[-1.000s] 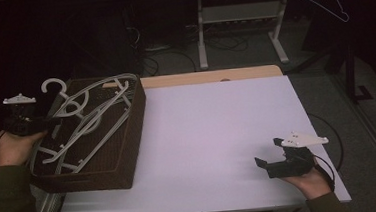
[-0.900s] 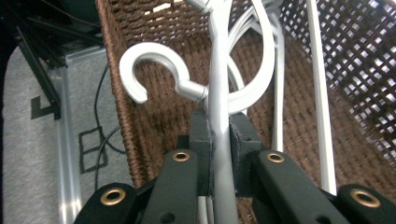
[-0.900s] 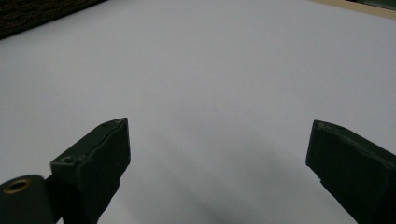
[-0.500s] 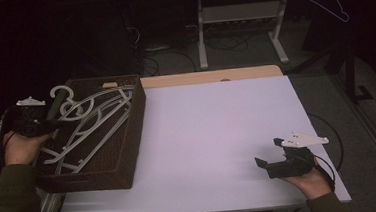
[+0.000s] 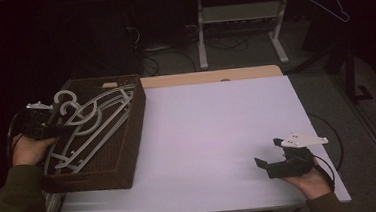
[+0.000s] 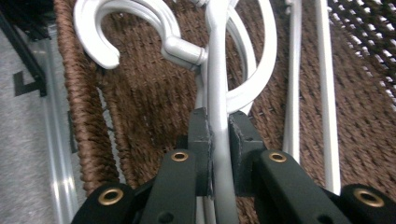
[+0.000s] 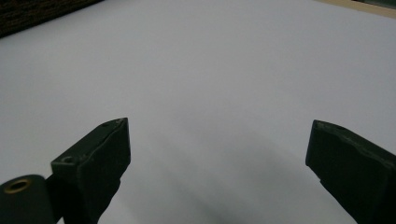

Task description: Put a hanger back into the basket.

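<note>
Left claw [image 6: 219,154] clamped on white hanger [image 6: 217,93] over basket [image 5: 128,140], just easing; right claw [image 7: 217,163] apart above desk [image 5: 217,129].

**White hangers stacked in the woven basket**

Several white plastic hangers [image 5: 89,125] lie piled flat in a dark brown woven basket [image 5: 128,140] at the left edge of the worktop. Their round hooks point toward the basket's far left corner, one hook [image 6: 126,28] curling over the woven rim. The arms run slantwise down toward the near end. One hanger's slim neck [image 6: 219,116] stands between the left gripper's jaws, pressed on both sides.
</note>
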